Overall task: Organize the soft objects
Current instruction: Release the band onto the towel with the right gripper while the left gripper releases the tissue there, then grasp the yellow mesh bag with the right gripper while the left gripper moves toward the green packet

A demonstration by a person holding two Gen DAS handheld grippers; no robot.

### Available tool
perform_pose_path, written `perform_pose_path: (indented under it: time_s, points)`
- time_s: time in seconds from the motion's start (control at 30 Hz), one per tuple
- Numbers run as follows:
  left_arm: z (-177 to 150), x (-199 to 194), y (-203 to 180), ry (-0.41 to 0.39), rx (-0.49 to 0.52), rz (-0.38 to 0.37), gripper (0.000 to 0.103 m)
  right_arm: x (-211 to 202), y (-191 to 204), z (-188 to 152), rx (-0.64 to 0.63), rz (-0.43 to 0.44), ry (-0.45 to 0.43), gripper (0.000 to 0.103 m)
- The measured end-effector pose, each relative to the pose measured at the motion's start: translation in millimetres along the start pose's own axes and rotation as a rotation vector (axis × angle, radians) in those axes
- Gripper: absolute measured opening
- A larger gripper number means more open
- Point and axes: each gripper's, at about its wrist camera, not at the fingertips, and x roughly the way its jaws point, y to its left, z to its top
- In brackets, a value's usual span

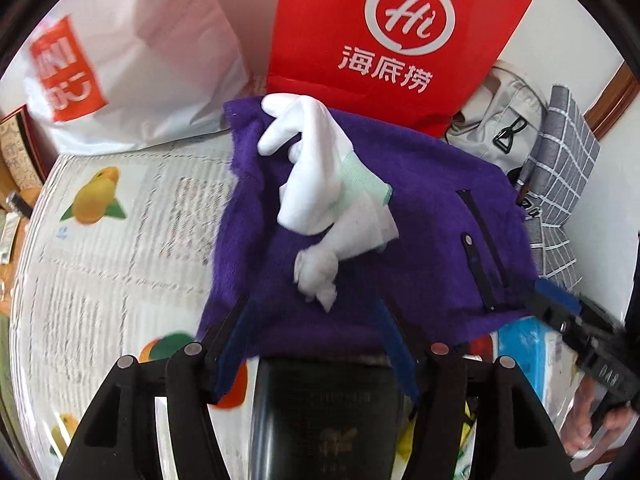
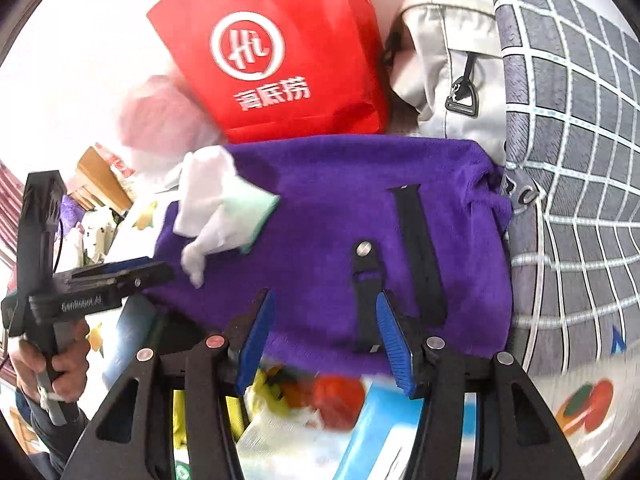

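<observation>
White socks (image 1: 316, 184) lie on the purple fleece (image 1: 400, 248) (red bag (image 1: 396, 40) behind); both grippers gape, holding nothing.

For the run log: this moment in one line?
left gripper: open | right gripper: open | purple garment: flat, released | white cloth: on garment

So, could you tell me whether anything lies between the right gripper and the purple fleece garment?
Nothing visible does. The right gripper is open directly over the near edge of the purple fleece garment, with no other object in the gap. The white gloves lie on the garment's far left part, clear of that approach.
</observation>
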Motion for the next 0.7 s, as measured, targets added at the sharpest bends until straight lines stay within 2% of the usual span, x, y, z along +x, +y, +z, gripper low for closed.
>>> perform_pose_path:
  time_s: [0.13,0.27,0.5,0.7]
  points:
    - [-16.1,-19.7,6.4,-0.016,-0.014,-0.013,0.061,-14.7,18.8,-26.9,-0.016,0.02,-0.004,0.053]
    - [-32.4,-36.2,14.6,-0.035,-0.023,-0.022,0.061,-12.5,44.5,-47.2,-0.066,0.051,0.007,0.053]
    - [-58.3,-46.8,37.4,-0.037,-0.036,0.019,0.061,7.2,85.5,-74.0,-0.112,0.123,0.078,0.053]
    - [-73.8,-55.0,54.6,-0.043,-0.067,0.014,0.061,22.7,111.5,-86.0,-0.177,0.091,0.106,0.051]
